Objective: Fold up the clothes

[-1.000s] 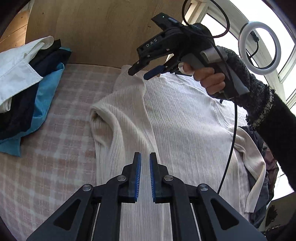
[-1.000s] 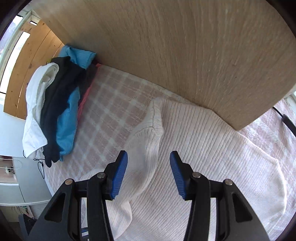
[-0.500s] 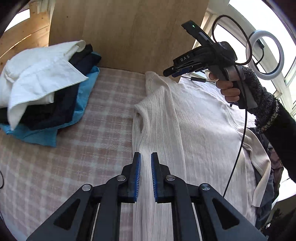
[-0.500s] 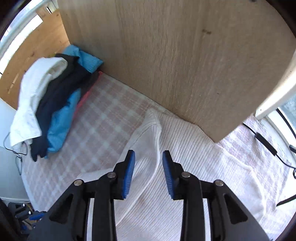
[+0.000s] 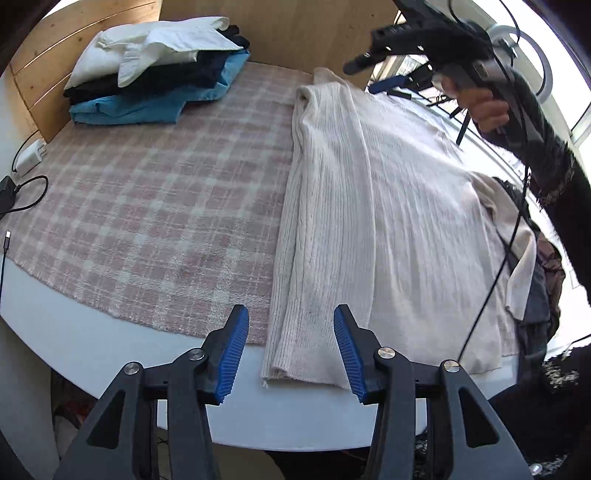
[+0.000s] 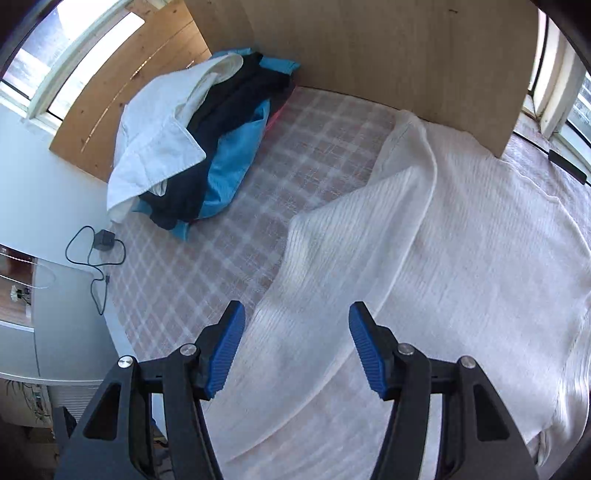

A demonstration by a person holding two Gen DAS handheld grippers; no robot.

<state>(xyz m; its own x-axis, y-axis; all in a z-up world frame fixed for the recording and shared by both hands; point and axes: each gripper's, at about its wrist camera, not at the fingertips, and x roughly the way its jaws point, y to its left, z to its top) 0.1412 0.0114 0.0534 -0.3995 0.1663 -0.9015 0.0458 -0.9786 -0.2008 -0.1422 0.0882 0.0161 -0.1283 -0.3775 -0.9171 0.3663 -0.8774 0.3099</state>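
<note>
A cream ribbed sweater (image 5: 399,206) lies flat on a pink plaid cloth (image 5: 155,192), its left sleeve (image 5: 314,229) folded lengthwise over the body. My left gripper (image 5: 291,354) is open and empty, just above the sleeve cuff at the table's near edge. My right gripper (image 6: 297,347) is open and empty, hovering over the folded sleeve (image 6: 332,240) of the sweater (image 6: 480,258). It also shows in the left wrist view (image 5: 384,70), held high above the far end of the sweater.
A stack of folded clothes, white, dark and blue (image 5: 159,66), sits at the far left by a wooden panel (image 5: 295,33); it also shows in the right wrist view (image 6: 199,140). A charger and cable (image 6: 99,251) lie on the white table (image 5: 110,332). Dark garments (image 5: 539,295) pile at the right.
Both grippers have opened wide. My left gripper has pulled back toward the near table edge and the sleeve cuff. My right gripper has risen and backed off over the sweater.
</note>
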